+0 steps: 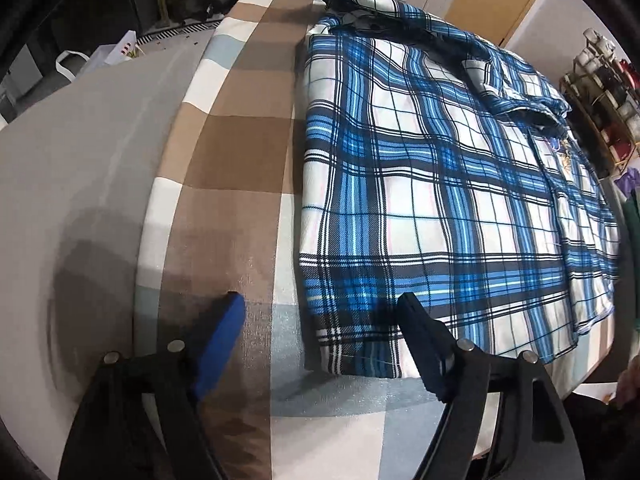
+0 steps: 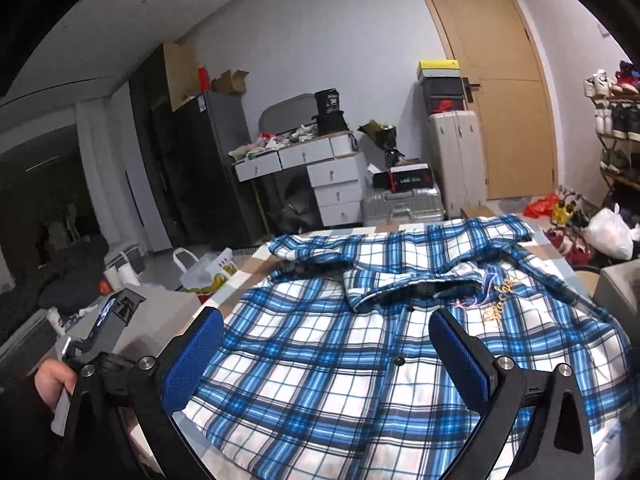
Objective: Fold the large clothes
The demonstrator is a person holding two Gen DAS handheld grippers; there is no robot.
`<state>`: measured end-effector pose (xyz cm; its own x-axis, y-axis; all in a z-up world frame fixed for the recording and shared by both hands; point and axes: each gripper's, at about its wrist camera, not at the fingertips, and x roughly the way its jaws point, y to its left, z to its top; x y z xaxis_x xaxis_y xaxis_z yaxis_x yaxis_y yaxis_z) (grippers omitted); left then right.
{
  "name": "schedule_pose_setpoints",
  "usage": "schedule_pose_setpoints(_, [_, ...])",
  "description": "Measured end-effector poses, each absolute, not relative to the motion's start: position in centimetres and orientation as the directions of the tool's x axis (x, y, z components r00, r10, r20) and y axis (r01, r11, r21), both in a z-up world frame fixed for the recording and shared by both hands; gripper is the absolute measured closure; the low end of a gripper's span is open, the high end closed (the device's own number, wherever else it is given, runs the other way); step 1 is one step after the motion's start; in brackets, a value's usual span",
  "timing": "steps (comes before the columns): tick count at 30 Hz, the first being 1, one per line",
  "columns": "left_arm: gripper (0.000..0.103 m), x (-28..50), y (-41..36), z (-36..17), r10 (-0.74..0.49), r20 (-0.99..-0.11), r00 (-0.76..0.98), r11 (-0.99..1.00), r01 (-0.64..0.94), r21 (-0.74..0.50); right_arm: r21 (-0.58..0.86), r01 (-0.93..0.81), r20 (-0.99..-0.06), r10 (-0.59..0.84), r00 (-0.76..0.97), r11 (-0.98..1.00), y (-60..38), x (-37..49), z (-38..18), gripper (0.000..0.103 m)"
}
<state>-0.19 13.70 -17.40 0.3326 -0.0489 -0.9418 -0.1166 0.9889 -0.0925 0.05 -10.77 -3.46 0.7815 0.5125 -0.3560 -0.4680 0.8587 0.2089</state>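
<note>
A blue, white and black plaid shirt [image 1: 432, 184] lies spread on a checked brown, white and grey-blue cloth [image 1: 236, 152] over a table. Its collar end is far, its hem near. In the left wrist view my left gripper [image 1: 320, 312] is open and empty, just above the shirt's near left hem corner. In the right wrist view the shirt [image 2: 360, 360] lies front up, with buttons and a folded collar. My right gripper [image 2: 324, 324] is open and empty, hovering over the shirt's lower front.
A grey surface [image 1: 80, 168] lies left of the cloth. Beyond the table stand white drawers [image 2: 320, 176], suitcases [image 2: 456, 160], a wooden door [image 2: 500, 88], a shoe rack [image 2: 616, 120] and floor clutter. A hand [image 2: 52, 380] holds the other gripper at lower left.
</note>
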Motion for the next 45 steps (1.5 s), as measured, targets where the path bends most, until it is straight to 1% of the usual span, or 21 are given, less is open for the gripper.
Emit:
schedule_pose_setpoints(1, [0.041, -0.3, 13.4, -17.4, -0.022, -0.94, 0.34, 0.991, -0.115, -0.065, 0.208, -0.471, -0.356, 0.515, 0.78, 0.857, -10.8, 0.0, -3.5, 0.0])
schedule_pose_setpoints(2, [0.062, -0.4, 13.0, -17.3, 0.007, -0.938, 0.347, 0.994, -0.103, -0.031, 0.205, -0.473, -0.359, 0.515, 0.779, 0.857, -10.7, 0.0, -3.5, 0.0])
schedule_pose_setpoints(3, [0.077, -0.4, 12.5, -17.3, 0.048, -0.935, 0.352, 0.997, -0.08, 0.022, 0.201, -0.475, -0.363, 0.516, 0.776, 0.857, -10.6, 0.0, -3.6, 0.0])
schedule_pose_setpoints(4, [0.081, -0.4, 12.1, -17.3, 0.031, -0.935, 0.353, 0.998, -0.063, 0.009, 0.2, -0.478, -0.367, 0.517, 0.773, 0.856, -10.6, 0.1, -3.6, 0.0])
schedule_pose_setpoints(6, [0.097, -0.4, 11.6, -17.3, 0.003, -0.938, 0.346, 0.999, -0.049, -0.015, 0.195, -0.482, -0.375, 0.519, 0.768, 0.854, -10.3, 0.1, -3.7, 0.0])
schedule_pose_setpoints(9, [0.101, -0.2, 11.9, -17.3, -0.062, -0.941, 0.333, 0.995, -0.059, -0.086, 0.185, -0.484, -0.395, 0.516, 0.76, 0.855, -10.0, 0.3, -4.0, 0.0])
schedule_pose_setpoints(12, [0.101, 0.1, 12.6, -16.6, -0.196, -0.915, 0.353, 0.97, -0.064, -0.233, 0.176, -0.484, -0.409, 0.511, 0.756, 0.857, -9.9, 0.3, -4.3, 0.0])
schedule_pose_setpoints(15, [0.102, -0.3, 13.1, -14.6, -0.353, -0.832, 0.427, 0.919, -0.011, -0.395, 0.179, -0.483, -0.408, 0.511, 0.757, 0.857, -10.0, 0.3, -4.3, 0.0])
schedule_pose_setpoints(17, [0.101, -0.5, 12.6, -12.8, -0.399, -0.778, 0.484, 0.905, 0.075, -0.418, 0.179, -0.477, -0.407, 0.506, 0.76, 0.86, -10.1, 0.3, -4.4, 0.0])
schedule_pose_setpoints(20, [0.101, -0.1, 11.8, -12.5, -0.356, -0.782, 0.512, 0.929, 0.106, -0.354, 0.192, -0.469, -0.42, 0.504, 0.755, 0.862, -10.2, 0.6, -4.6, 0.0])
schedule_pose_setpoints(25, [0.102, 1.9, 14.6, -15.8, -0.326, -0.864, 0.384, 0.92, -0.08, -0.383, 0.207, -0.458, -0.441, 0.5, 0.745, 0.864, -10.3, 1.1, -4.9, 0.0])
schedule_pose_setpoints(28, [0.099, 0.3, 16.8, -15.2, -0.276, -0.877, 0.393, 0.923, -0.147, -0.357, 0.21, -0.456, -0.443, 0.5, 0.744, 0.865, -10.4, 1.2, -4.9, 0.0])
schedule_pose_setpoints(29, [0.082, -0.3, 17.2, -14.9, -0.274, -0.874, 0.401, 0.92, -0.156, -0.359, 0.213, -0.456, -0.443, 0.502, 0.743, 0.864, -10.4, 1.1, -4.9, 0.0])
schedule_pose_setpoints(30, [0.04, -0.6, 17.5, -14.9, -0.27, -0.873, 0.407, 0.916, -0.17, -0.363, 0.217, -0.457, -0.441, 0.504, 0.743, 0.863, -10.5, 1.1, -4.9, 0.0])
schedule_pose_setpoints(31, [0.022, -0.6, 17.7, -15.1, -0.273, -0.871, 0.408, 0.911, -0.18, -0.37, 0.22, -0.457, -0.44, 0.506, 0.742, 0.862, -10.5, 1.1, -4.9, 0.0])
schedule_pose_setpoints(32, [0.017, -0.8, 17.9, -15.2, -0.282, -0.865, 0.415, 0.905, -0.186, -0.384, 0.223, -0.458, -0.44, 0.509, 0.74, 0.86, -10.5, 1.2, -4.9, 0.0])
schedule_pose_setpoints(37, [0.017, 0.1, 16.8, -16.7, -0.338, -0.87, 0.36, 0.894, -0.165, -0.416, 0.22, -0.462, -0.443, 0.51, 0.737, 0.859, -10.2, 1.0, -4.8, 0.0])
schedule_pose_setpoints(40, [0.017, -0.2, 15.3, -16.7, -0.281, -0.886, 0.368, 0.94, -0.082, -0.332, 0.205, -0.474, -0.424, 0.514, 0.745, 0.856, -10.1, 0.6, -4.6, 0.0])
schedule_pose_setpoints(43, [0.017, -0.4, 14.0, -16.8, -0.217, -0.903, 0.371, 0.969, -0.031, -0.246, 0.2, -0.479, -0.447, 0.514, 0.732, 0.855, -9.7, 0.8, -4.9, 0.0])
schedule_pose_setpoints(44, [0.023, -0.4, 14.0, -16.8, -0.225, -0.899, 0.376, 0.967, -0.024, -0.253, 0.203, -0.48, -0.456, 0.516, 0.725, 0.854, -9.5, 0.9, -5.0, 0.0])
schedule_pose_setpoints(45, [0.04, -0.4, 14.0, -16.7, -0.237, -0.893, 0.382, 0.964, -0.02, -0.264, 0.204, -0.481, -0.462, 0.517, 0.72, 0.853, -9.4, 1.0, -5.1, 0.0])
